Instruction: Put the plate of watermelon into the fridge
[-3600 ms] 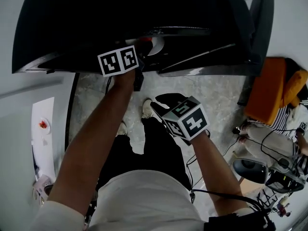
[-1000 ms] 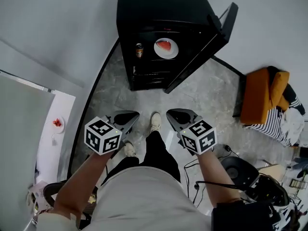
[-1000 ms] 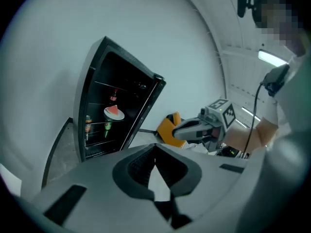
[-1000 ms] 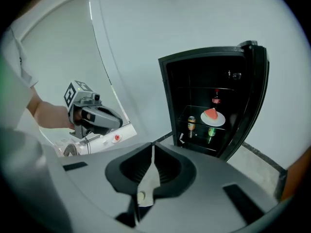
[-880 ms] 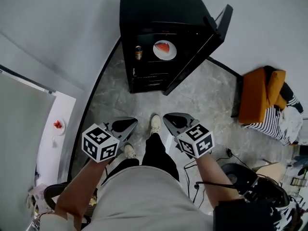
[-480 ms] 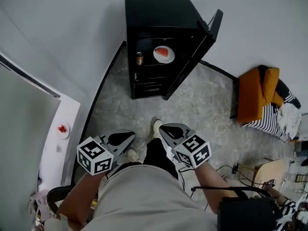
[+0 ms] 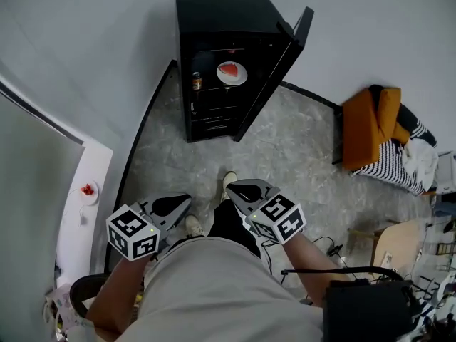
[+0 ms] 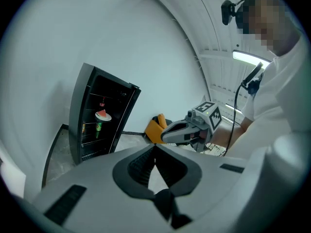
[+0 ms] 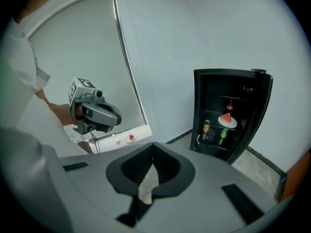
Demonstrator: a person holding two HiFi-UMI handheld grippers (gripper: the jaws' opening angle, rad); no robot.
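The white plate with a watermelon slice (image 7: pixel 231 73) rests on a shelf inside the black fridge (image 7: pixel 214 20), whose door (image 7: pixel 274 70) stands open to the right. The plate (image 8: pixel 102 115) also shows in the left gripper view, and in the right gripper view the plate (image 9: pixel 227 120) sits above two cans. Both grippers are held low by the person's waist, far from the fridge. My left gripper (image 7: pixel 185 200) is shut and empty. My right gripper (image 7: pixel 229 188) is shut too, nothing between its jaws.
A drink can (image 7: pixel 197 81) stands left of the plate in the fridge. An orange chair (image 7: pixel 365 125) with striped cloth (image 7: pixel 399 171) is at the right. A white ledge (image 7: pixel 78 212) at the left carries a small dish (image 7: pixel 87 191). Cables (image 7: pixel 324 246) lie on the marble floor.
The left gripper was at the fridge shelf with the plate; the plate now stays there. The person has backed away, so the fridge looks smaller, and both grippers have dropped to the waist.
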